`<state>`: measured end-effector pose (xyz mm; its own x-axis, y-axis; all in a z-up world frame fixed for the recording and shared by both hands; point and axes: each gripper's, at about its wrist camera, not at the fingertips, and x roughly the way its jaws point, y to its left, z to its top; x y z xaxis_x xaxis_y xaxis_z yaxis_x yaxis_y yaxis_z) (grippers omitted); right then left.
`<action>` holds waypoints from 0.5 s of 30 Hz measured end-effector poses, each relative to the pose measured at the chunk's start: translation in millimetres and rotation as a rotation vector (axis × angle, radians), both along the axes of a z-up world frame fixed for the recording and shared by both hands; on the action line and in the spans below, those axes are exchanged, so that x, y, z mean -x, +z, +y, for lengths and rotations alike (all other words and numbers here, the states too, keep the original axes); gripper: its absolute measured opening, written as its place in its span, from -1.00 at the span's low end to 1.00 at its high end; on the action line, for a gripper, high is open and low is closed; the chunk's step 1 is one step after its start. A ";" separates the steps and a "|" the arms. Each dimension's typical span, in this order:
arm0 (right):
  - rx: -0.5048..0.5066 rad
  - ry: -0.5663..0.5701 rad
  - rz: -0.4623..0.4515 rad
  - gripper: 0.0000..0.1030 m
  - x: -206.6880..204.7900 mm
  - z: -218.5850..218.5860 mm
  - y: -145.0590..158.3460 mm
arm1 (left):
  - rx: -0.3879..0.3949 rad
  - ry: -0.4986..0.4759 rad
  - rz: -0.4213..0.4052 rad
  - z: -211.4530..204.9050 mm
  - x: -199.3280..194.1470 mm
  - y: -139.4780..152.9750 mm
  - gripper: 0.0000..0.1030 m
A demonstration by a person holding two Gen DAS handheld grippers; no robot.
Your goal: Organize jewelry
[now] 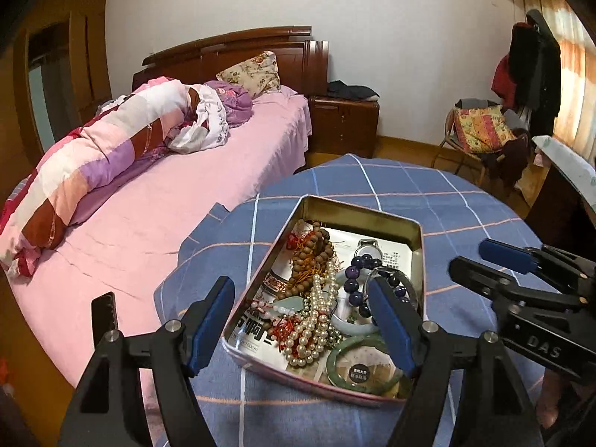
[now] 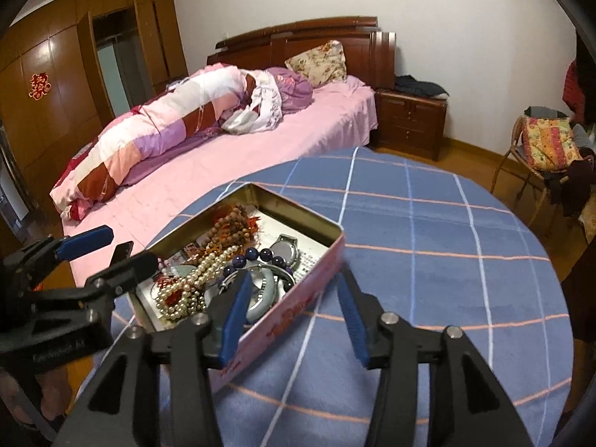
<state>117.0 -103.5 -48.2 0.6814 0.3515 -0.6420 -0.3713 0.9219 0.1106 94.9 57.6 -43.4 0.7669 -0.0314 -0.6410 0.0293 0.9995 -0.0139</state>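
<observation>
On the blue checked tablecloth (image 1: 465,201) a pink tin (image 1: 309,381) is being kept, heaped from left to right with wooden beads (image 1: 313,257), a pearl necklace (image 1: 316,320), a green bangle (image 1: 363,376) and dark purple beads (image 1: 354,279). The left gripper (image 1: 305,329) is being held over the tin with its fingers spread wide, empty, and the right gripper (image 2: 294,318) likewise, astride the tin's near wall. The strands are judged limp, light and tangle-prone, best pinched at a free loop, while the bangle is judged rigid, slippery and breakable, best taken across its rim.
</observation>
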 end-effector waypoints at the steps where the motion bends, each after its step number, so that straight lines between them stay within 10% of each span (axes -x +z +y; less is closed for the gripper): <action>1: 0.002 -0.004 -0.008 0.07 3.1 -1.5 1.3 | 0.000 0.001 -0.003 0.6 2.6 1.8 0.45; 15: -0.005 -0.051 -0.056 0.41 26.2 -18.7 11.0 | 0.012 0.007 -0.033 1.6 21.4 15.6 0.45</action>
<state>90.8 -122.2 -37.2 0.7331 0.3186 -0.6008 -0.3300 0.9392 0.0954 73.5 59.3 -27.8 0.7877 -0.0331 -0.6151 0.0228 0.9994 -0.0246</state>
